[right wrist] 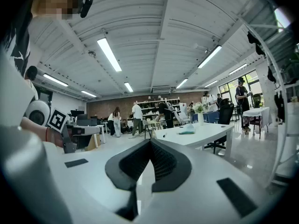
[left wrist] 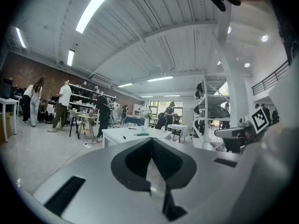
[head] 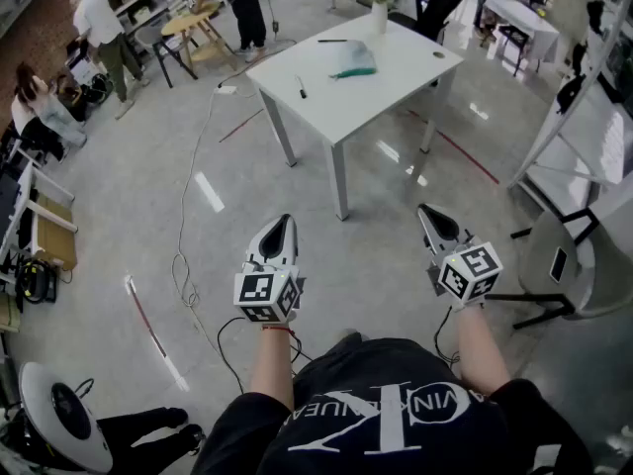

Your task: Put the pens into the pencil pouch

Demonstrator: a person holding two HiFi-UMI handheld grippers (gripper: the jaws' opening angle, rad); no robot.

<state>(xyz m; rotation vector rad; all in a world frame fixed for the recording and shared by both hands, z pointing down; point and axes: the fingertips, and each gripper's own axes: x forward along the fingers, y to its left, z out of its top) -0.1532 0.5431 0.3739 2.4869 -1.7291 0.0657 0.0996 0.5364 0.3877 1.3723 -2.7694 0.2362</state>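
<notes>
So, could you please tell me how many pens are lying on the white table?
2. One pen lies by the far edge of the table, beyond the teal pouch; the other pen lies nearer, left of the pouch. More may hide under it.

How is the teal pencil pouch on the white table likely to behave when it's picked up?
The pencil pouch lies low with an uneven outline on the white table, so it is probably soft and would sag when pinched. It looks thin, likely light, so a push would probably slide it over the smooth top rather than tip it.
</notes>
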